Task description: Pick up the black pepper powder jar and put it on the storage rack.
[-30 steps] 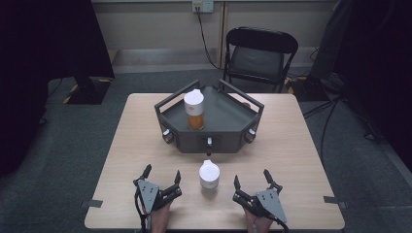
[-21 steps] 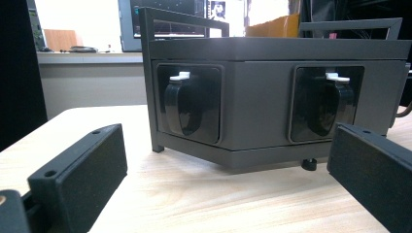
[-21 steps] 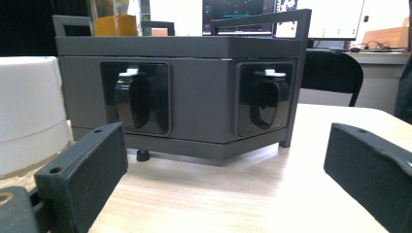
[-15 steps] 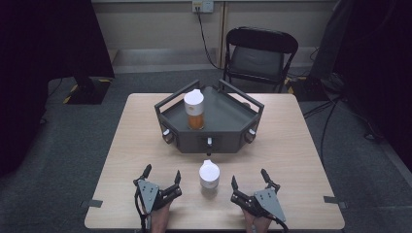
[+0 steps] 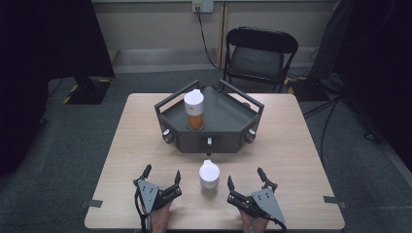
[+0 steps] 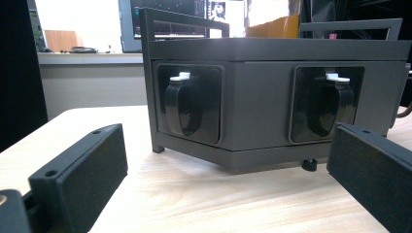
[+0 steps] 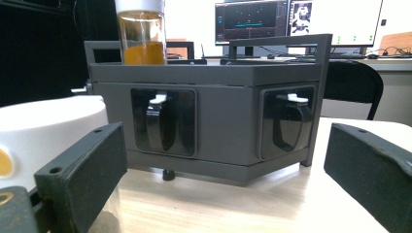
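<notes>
Orange-filled bottle [image 7: 142, 31] cropped at twelve o'clock in right gripper view, white-capped bottle [image 7: 46, 131] cut at nine o'clock, monitor text [image 7: 250, 19] illegible.

Wood counter [image 5: 301, 145], frame centre: dark tray [image 5: 218, 141] at its middle, white-capped bottle [image 5: 209, 178] below it, near bottom edge.

Matt black tray [image 5: 228, 127], pale wood-grain table [image 5: 291, 145]
</notes>
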`<state>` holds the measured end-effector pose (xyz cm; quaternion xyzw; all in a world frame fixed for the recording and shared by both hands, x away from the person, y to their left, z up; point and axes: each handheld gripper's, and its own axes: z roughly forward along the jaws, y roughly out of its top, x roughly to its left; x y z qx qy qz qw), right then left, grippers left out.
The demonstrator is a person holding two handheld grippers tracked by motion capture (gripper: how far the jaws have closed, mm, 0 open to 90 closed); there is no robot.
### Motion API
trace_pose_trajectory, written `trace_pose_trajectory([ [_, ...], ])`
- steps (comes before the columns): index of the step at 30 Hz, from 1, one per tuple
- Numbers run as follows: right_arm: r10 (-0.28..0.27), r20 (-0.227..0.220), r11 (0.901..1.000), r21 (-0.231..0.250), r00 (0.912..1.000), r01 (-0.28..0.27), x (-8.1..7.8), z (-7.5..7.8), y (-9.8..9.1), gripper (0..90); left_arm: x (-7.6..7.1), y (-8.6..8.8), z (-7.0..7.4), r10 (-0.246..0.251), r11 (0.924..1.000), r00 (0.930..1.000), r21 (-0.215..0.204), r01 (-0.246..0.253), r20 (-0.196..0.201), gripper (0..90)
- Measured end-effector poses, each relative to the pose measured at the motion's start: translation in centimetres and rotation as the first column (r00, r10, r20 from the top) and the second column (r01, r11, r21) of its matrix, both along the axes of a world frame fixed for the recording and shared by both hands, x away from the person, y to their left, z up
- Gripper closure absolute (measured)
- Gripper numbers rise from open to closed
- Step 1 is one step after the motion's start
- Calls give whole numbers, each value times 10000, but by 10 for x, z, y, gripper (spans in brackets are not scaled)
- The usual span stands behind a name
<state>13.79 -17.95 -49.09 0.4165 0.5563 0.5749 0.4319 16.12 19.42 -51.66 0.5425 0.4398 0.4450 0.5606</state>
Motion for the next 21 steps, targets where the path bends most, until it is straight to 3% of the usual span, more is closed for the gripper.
trace_pose_trajectory([
  [15,572,449,9982,129,9974,-578,-3,14,11,10,1,2,0,-118,9999,9999,-1,118,-22,4],
  [21,769,399,9970,25,9962,-770,-3,23,17,10,1,2,0,-118,9999,9999,1,118,-23,4],
])
